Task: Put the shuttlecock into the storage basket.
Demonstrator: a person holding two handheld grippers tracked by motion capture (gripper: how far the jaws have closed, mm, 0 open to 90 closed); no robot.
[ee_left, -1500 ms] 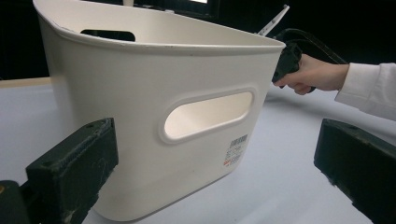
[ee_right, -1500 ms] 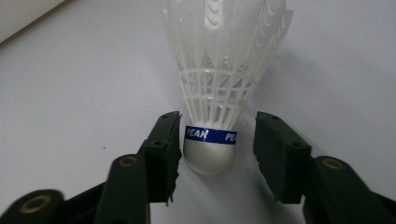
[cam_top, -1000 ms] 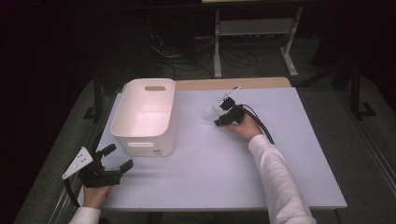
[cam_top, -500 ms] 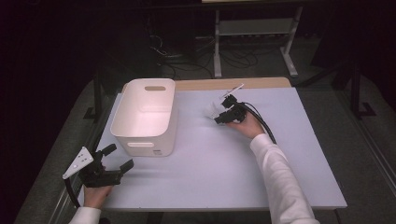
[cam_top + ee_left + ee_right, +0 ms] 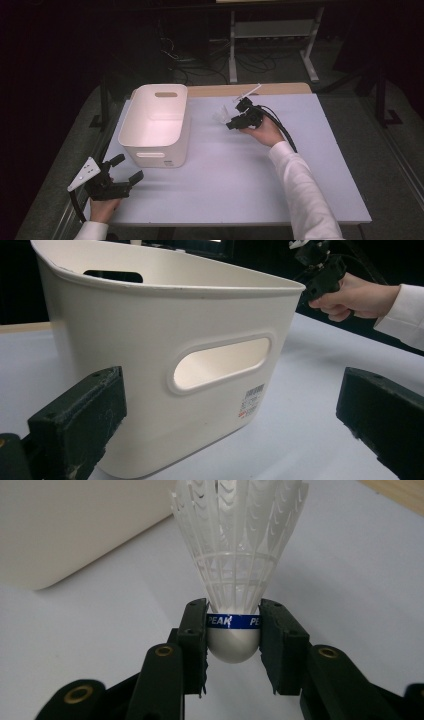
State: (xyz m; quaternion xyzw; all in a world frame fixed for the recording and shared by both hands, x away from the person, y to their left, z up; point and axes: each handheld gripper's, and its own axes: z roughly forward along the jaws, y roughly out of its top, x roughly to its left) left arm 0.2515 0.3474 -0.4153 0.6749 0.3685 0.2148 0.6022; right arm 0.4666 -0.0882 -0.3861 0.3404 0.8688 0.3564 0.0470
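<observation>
A white plastic shuttlecock (image 5: 237, 570) with a blue band round its cork sits between the pads of my right gripper (image 5: 233, 630), which is shut on the cork. In the high view that right gripper (image 5: 231, 120) is held just above the table, to the right of the white bin (image 5: 157, 122), with the shuttlecock (image 5: 220, 116) pointing toward the bin. My left gripper (image 5: 122, 170) stays at the near left corner, open, with nothing between its jaws. It faces the bin's near wall and handle slot (image 5: 220, 362).
The white bin stands left of centre on the pale table (image 5: 225, 185). Across the bin's rim the left gripper view catches the right hand and its gripper (image 5: 325, 277). A wooden strip (image 5: 280, 89) runs along the table's far edge; a metal rack stands beyond.
My right gripper has risen a little off the table with the shuttlecock held in it. The left gripper and the bin have stayed put.
</observation>
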